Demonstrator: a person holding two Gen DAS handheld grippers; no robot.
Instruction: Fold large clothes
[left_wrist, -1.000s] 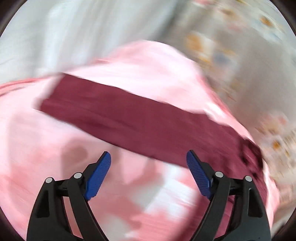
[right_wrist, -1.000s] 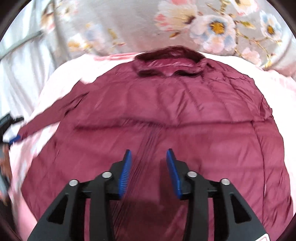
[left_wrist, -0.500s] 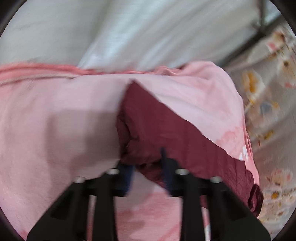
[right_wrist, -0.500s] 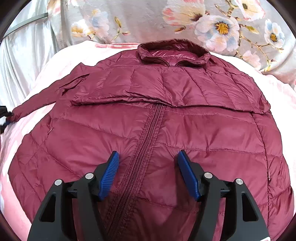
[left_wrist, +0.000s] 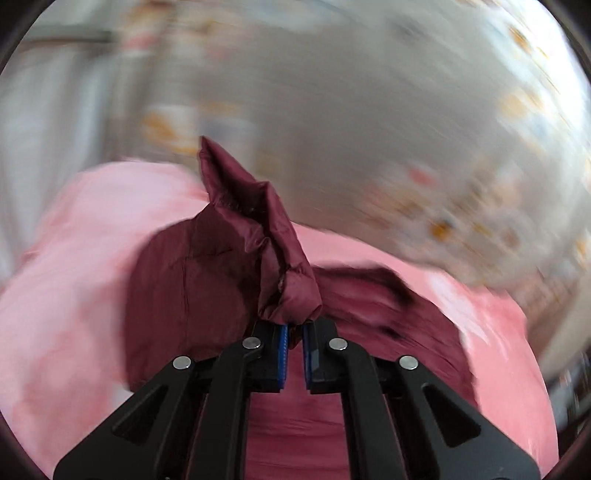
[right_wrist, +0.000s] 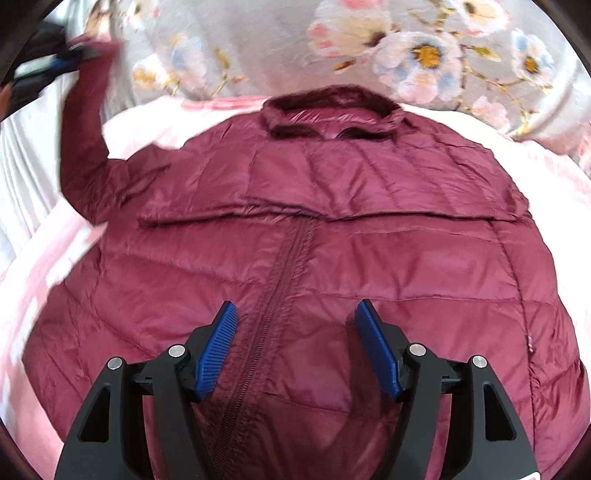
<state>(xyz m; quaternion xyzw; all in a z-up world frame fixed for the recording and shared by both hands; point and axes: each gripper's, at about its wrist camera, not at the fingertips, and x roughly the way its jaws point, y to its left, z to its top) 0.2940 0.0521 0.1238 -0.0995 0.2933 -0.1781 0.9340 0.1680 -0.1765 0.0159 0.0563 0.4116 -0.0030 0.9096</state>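
**Left sleeve caught and lifted off the bed**

A second ago my left tongs (left_wrist: 293, 345) were spread wide above the outstretched sleeve; now they are clenched on the sleeve cuff (left_wrist: 291, 299), and the cuff is bunched and raised above the bedding. In the right wrist view the sleeve (right_wrist: 86, 122) rises from the shoulder toward the far left corner of the bed, where the left tongs show as a dark blur. I judge this to be the start of the sleeve fold: the sleeve must next swing inward and come down across the chest.

My right tongs (right_wrist: 297, 350) are released, fingers wide apart, hovering over the zipper (right_wrist: 275, 295) near the hem and gripping nothing. They were narrower a second ago and have since opened.

The maroon puffer jacket (right_wrist: 332, 258) lies front up and zipped on the pink bed cover (right_wrist: 44, 266), collar (right_wrist: 332, 110) toward the far edge, body spread flat across the middle. The other sleeve already appears folded across the chest, though I cannot be sure.

Beyond the far edge hangs a grey flowered cloth (right_wrist: 424, 55); pale curtain-like fabric (right_wrist: 26, 166) runs along the left side. The left wrist view is badly motion-blurred.
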